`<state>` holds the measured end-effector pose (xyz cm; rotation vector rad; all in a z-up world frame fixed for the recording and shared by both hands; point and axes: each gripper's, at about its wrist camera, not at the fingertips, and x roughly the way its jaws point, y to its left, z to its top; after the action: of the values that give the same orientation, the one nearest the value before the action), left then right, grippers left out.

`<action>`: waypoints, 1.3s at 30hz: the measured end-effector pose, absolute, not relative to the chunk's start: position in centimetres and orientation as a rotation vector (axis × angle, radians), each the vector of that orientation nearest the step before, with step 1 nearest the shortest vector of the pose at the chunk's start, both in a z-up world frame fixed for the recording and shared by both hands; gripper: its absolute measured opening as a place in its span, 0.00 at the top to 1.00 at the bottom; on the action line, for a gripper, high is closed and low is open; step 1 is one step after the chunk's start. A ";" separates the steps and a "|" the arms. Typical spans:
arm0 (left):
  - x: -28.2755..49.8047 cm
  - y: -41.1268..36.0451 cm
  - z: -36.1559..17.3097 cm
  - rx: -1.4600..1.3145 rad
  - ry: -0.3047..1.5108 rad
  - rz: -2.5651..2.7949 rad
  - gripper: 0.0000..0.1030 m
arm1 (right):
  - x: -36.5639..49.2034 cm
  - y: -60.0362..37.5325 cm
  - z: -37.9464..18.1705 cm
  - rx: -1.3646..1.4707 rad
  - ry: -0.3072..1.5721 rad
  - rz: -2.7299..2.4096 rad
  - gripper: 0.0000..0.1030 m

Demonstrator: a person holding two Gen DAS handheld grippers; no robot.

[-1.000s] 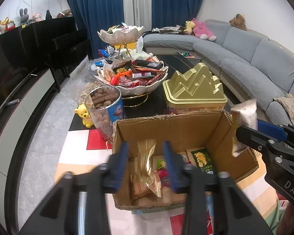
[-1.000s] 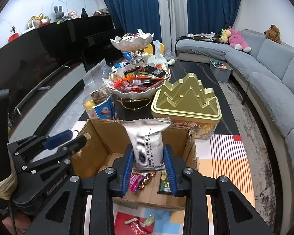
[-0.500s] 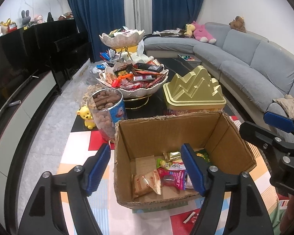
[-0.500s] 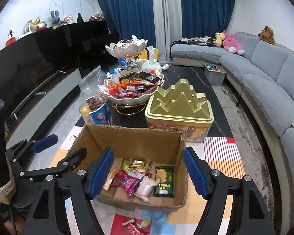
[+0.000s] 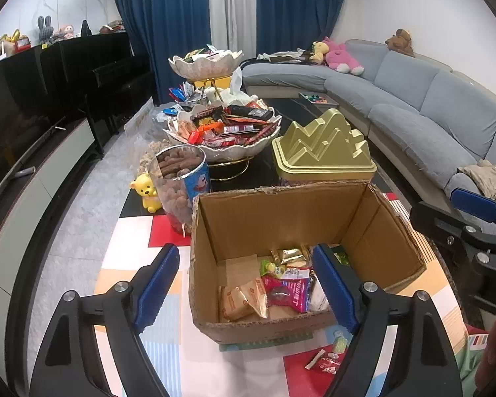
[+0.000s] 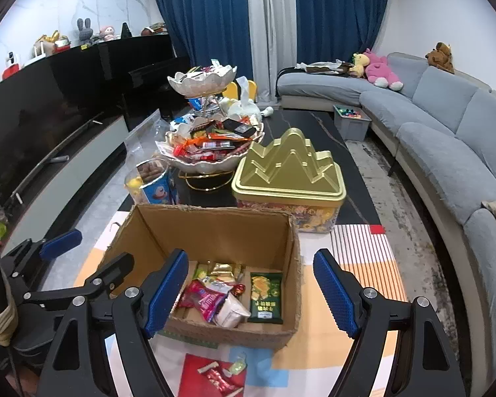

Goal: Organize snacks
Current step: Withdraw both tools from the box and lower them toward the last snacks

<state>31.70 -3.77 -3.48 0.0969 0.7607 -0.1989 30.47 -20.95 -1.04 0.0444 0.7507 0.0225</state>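
Both packets that hung in the tongs a second ago, a gold-wrapped one on the left and a white pouch on the right, now lie in the cardboard box [image 5: 281,218]; the jaws of both have just been opening, and nothing stands between either pair. Snacks cover the box floor: an orange biscuit pack [image 5: 243,299] near the front, a pink wrapper [image 5: 289,289] beside it, the gold packet [image 5: 289,255] further back, the white pouch [image 6: 229,311] against the pink one, and a green chip bag [image 6: 266,296] flat by the right wall. Seen along the left gripper [image 5: 248,284], the box sits just ahead and below, one finger outside its left wall and the other over its contents; the right gripper [image 6: 249,292] hangs wide over the front half of the box, clear of everything. I judge the drop-off step finished, with more to collect; two loose candies, a red one [image 6: 220,378] and a pale green one [image 6: 236,365], lie on the patterned mat [image 6: 363,251] just in front of the box, and picking them up calls for a lower reach toward the mat and a narrow pinch. Behind the box stand a tub of brown biscuit sticks [image 5: 180,185], a gold mountain-shaped tin [image 5: 324,152], and a tiered bowl stand [image 5: 225,132] heaped with sweets.
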 end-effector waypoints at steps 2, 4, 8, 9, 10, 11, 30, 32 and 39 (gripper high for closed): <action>31.3 -3.6 -3.6 0.094 0.755 -0.197 0.18 | 30.2 -21.1 -1.0 0.038 0.750 0.018 0.24; 31.0 -3.6 -3.8 0.091 0.756 -0.199 0.18 | 29.8 -21.0 -0.9 0.020 0.746 0.011 0.24; 30.1 -3.8 -4.2 0.091 0.758 -0.204 0.18 | 28.9 -21.1 -1.0 0.006 0.739 0.001 0.24; 29.7 -3.8 -4.3 0.086 0.755 -0.206 0.18 | 28.7 -21.2 -1.0 0.009 0.737 -0.001 0.24; 29.5 -3.8 -4.3 0.081 0.754 -0.210 0.18 | 28.4 -21.3 -1.1 0.013 0.737 -0.002 0.24; 29.2 -3.8 -4.4 0.077 0.756 -0.216 0.17 | 28.2 -21.4 -1.2 0.015 0.738 -0.004 0.24; 25.7 -6.2 -7.2 0.138 0.766 -0.306 0.15 | 23.9 -23.8 -4.5 0.044 0.791 -0.064 0.24; 25.5 -6.4 -7.7 0.142 0.773 -0.316 0.15 | 23.6 -24.0 -4.9 0.042 0.799 -0.069 0.24; 24.9 -7.3 -9.4 0.164 0.791 -0.349 0.15 | 23.0 -24.6 -6.5 0.042 0.824 -0.086 0.24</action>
<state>24.87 -7.32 -9.37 0.1639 0.7911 -0.3492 23.02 -24.60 -6.50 0.0422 0.8239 -0.0863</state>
